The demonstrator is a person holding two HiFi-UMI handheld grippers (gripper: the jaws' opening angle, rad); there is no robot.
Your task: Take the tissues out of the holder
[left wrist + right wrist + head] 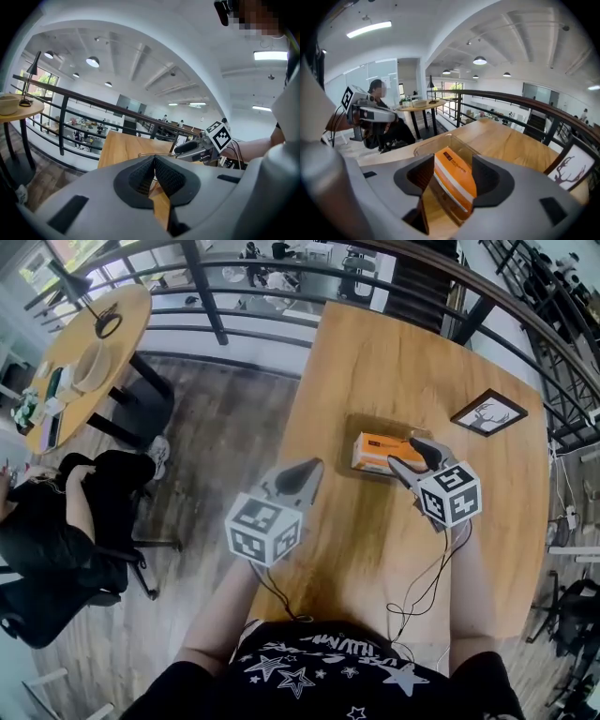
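Observation:
An orange and white tissue pack (380, 451) lies in a clear holder (353, 427) on the wooden table (412, 352). My right gripper (410, 457) hovers at the pack's right end, open. In the right gripper view the tissue pack (457, 180) shows between the two pads, inside the clear holder (417, 146); I cannot tell whether the pads touch it. My left gripper (298, 479) hangs over the table's left edge, well left of the holder, shut with nothing in it. The left gripper view shows its pads (140, 180) pressed together and the right gripper (197, 147) beyond them.
A small framed deer picture (488, 412) stands at the table's far right. A dark metal railing (281, 277) runs behind the table. To the left are a round table (84, 362) with cups and a seated person (56, 512). Cables (422, 587) trail from the grippers.

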